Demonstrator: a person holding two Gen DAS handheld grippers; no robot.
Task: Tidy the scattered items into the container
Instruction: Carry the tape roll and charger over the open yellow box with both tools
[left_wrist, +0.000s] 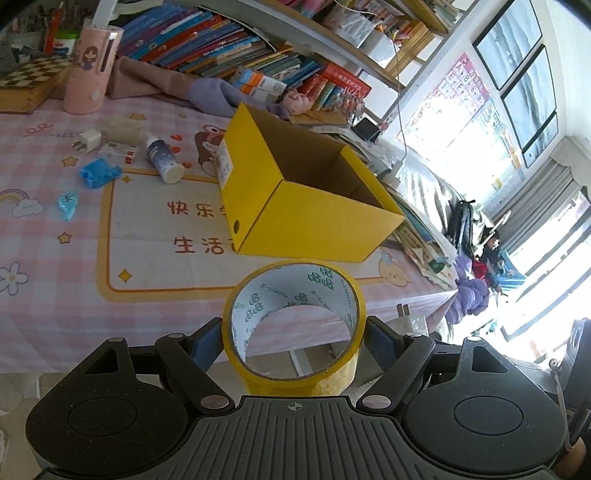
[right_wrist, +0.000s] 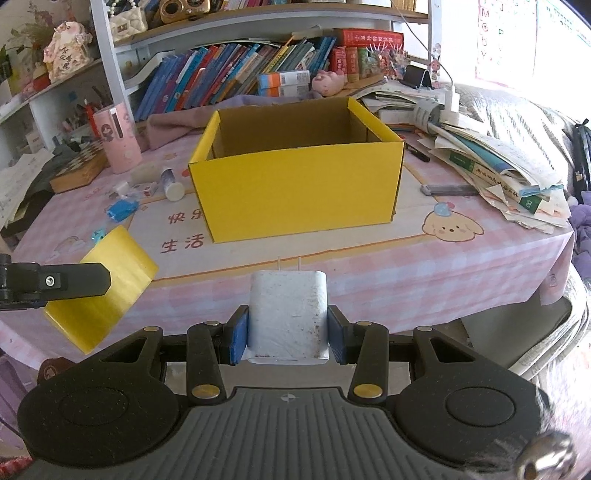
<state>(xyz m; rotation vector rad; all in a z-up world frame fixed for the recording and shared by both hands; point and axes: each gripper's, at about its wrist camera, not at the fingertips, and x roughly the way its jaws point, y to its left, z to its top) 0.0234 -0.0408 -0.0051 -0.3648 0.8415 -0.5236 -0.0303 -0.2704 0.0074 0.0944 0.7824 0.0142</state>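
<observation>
A roll of yellow packing tape (left_wrist: 295, 325) sits clamped across its width between the blue pads of the left hand-held gripper (left_wrist: 295, 341), held in the air short of the near edge of the table (left_wrist: 55, 295). Beside it, the right hand-held gripper (right_wrist: 288, 332) is closed on a white charger plug (right_wrist: 288, 314), prongs pointing forward. Both loads hang in front of the open yellow cardboard box (right_wrist: 295, 184), which stands near the middle of the pink checked cloth and appears empty, though its floor is mostly hidden from these angles.

Left of the box, more clutter waits: a small white bottle (left_wrist: 164, 158) on its side, a crumpled blue wrapper (left_wrist: 99, 173), a second white plug (left_wrist: 86, 142) and a pale blue clip (left_wrist: 67, 205).

The risks lie ahead. The box wall is tall, so a low approach could knock it or push it toward the paper stack (right_wrist: 509, 166). With two hands converging on one opening, the grippers could collide, and the smooth tape could slip if the grip loosens early.
</observation>
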